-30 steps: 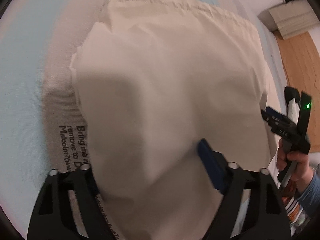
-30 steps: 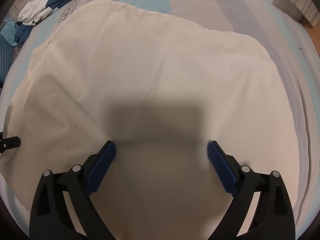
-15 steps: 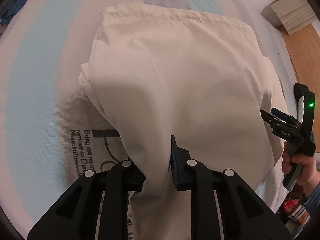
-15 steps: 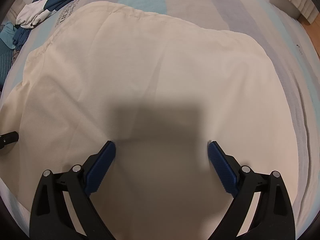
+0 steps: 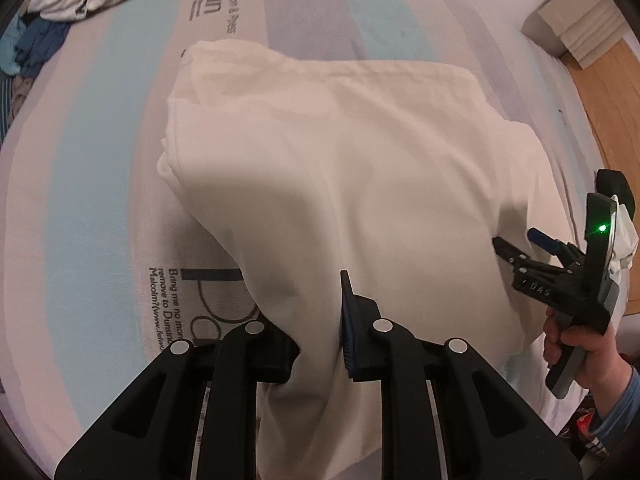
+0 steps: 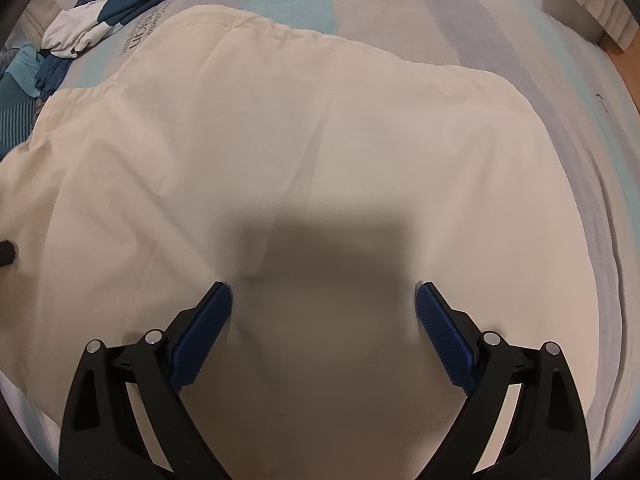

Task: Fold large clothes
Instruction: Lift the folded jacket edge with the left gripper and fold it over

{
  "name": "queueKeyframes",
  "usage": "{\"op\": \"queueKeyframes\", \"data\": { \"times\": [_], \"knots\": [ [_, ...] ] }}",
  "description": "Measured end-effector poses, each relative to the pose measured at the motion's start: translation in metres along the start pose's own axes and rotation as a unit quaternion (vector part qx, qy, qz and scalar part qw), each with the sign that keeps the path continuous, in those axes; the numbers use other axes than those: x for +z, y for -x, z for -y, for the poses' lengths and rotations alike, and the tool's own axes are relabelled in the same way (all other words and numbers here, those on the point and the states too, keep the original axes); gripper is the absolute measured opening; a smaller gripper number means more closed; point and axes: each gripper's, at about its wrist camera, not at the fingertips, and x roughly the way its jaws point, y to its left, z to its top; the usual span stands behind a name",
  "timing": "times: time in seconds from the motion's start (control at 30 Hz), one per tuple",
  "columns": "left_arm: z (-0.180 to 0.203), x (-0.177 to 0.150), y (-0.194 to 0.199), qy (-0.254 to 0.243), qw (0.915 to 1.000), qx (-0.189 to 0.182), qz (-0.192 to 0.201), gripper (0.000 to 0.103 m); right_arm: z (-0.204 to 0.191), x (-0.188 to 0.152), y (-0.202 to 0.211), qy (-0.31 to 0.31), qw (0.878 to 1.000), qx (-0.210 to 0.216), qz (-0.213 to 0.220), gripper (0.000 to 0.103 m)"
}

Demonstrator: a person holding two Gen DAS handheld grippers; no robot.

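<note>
Left wrist view: the left tool (image 5: 320, 344) pinches a bunched fold of the cream cloth (image 5: 360, 168) between its black fingers, one blue pad (image 5: 347, 336) showing against the fabric; its jaws have just been closing, with the cloth between them. From the pinch the cloth rises in a slack ridge, then spreads over the striped mattress (image 5: 80, 200) (pale blue, grey and white bands, with dark printed lettering beside the cloth's left edge). At the right edge, a hand (image 5: 576, 356) in a blue sleeve grips the right tool (image 5: 520, 246), which points toward the cloth's right side.

Right wrist view: the right tool (image 6: 324, 312) hangs over the cloth (image 6: 320, 140) with its blue pads (image 6: 200, 336) spread wide apart, nothing between them; its shadow falls as a dark block on the fabric just ahead. Whether the pad tips touch the cloth cannot be told. The cloth lies mostly flat here, its far hem faintly puckered.

Background: a heap of blue and white clothes (image 6: 88, 28) lies on the mattress at far left, apart from the cloth. A stack of pale folded items (image 5: 580, 28) sits at upper right, next to a wooden floor (image 5: 608, 112).
</note>
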Motion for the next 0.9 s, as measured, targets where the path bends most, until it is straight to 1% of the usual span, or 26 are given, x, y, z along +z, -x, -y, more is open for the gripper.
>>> {"op": "queueKeyframes", "data": {
  "times": [0.1, 0.13, 0.2, 0.27, 0.33, 0.5, 0.57, 0.63, 0.77, 0.9],
  "knots": [
    [0.015, 0.003, 0.006, 0.003, 0.9999, 0.009, 0.005, 0.017, 0.003, -0.005, 0.005, 0.011, 1.0, 0.007, 0.006, 0.089],
    [0.008, 0.002, 0.014, 0.001, 0.9999, 0.012, 0.007, 0.017, 0.005, -0.007, 0.009, 0.013, 1.0, 0.003, 0.012, 0.089],
    [0.018, 0.003, 0.019, -0.006, 0.9997, 0.019, 0.013, 0.017, 0.01, -0.011, 0.02, 0.016, 1.0, 0.0, 0.027, 0.089],
    [0.033, 0.003, 0.025, -0.014, 0.9994, 0.026, 0.02, 0.017, 0.021, -0.016, 0.031, 0.016, 0.999, 0.012, 0.041, 0.089],
    [0.046, 0.004, 0.031, -0.014, 0.9991, 0.028, 0.027, 0.017, 0.031, -0.017, 0.04, 0.02, 0.999, 0.012, 0.048, 0.089],
    [0.062, 0.003, 0.047, -0.013, 0.9984, 0.039, 0.04, 0.017, 0.069, -0.023, 0.054, 0.016, 0.999, 0.016, 0.044, 0.089],
    [0.079, 0.006, 0.05, -0.009, 0.9981, 0.042, 0.044, 0.017, 0.083, -0.023, 0.056, 0.011, 0.999, 0.022, 0.039, 0.089],
    [0.094, 0.007, 0.056, -0.016, 0.9976, 0.044, 0.05, 0.017, 0.094, -0.026, 0.056, 0.011, 0.999, 0.025, 0.032, 0.089],
    [0.125, 0.01, 0.063, -0.019, 0.9972, 0.039, 0.06, 0.017, 0.106, -0.025, 0.052, 0.011, 0.999, 0.034, 0.022, 0.089],
    [0.157, 0.013, 0.069, -0.03, 0.9963, 0.026, 0.077, 0.017, 0.113, -0.026, 0.053, 0.017, 0.998, 0.05, 0.024, 0.089]
  ]
}}
